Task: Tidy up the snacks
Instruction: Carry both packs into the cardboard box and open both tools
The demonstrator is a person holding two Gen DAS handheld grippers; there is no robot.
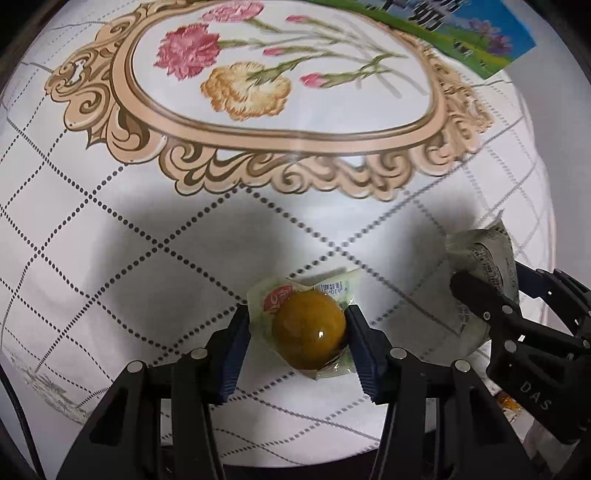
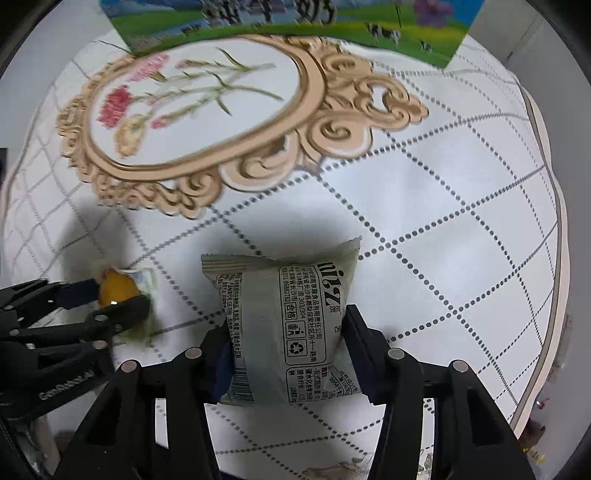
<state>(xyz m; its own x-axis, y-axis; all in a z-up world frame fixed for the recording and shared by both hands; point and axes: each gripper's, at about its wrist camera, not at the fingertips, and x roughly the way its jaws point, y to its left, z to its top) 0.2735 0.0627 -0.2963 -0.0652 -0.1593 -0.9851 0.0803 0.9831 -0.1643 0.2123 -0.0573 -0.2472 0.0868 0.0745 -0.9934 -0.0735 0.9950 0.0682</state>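
Note:
My left gripper (image 1: 297,326) is shut on a clear-wrapped round yellow snack (image 1: 308,328), held just over the white tablecloth (image 1: 147,277). My right gripper (image 2: 286,343) is shut on a grey-green snack packet (image 2: 284,325) with black print, back side up. In the left wrist view the right gripper (image 1: 480,295) and its packet (image 1: 484,258) are close on the right. In the right wrist view the left gripper (image 2: 107,299) with the yellow snack (image 2: 114,290) is at the left.
A milk carton box with cows and green fields (image 2: 295,22) stands at the far edge of the table, also in the left wrist view (image 1: 461,29). The cloth has a flower medallion (image 1: 277,74) in its middle. The table's right edge (image 2: 546,258) curves nearby.

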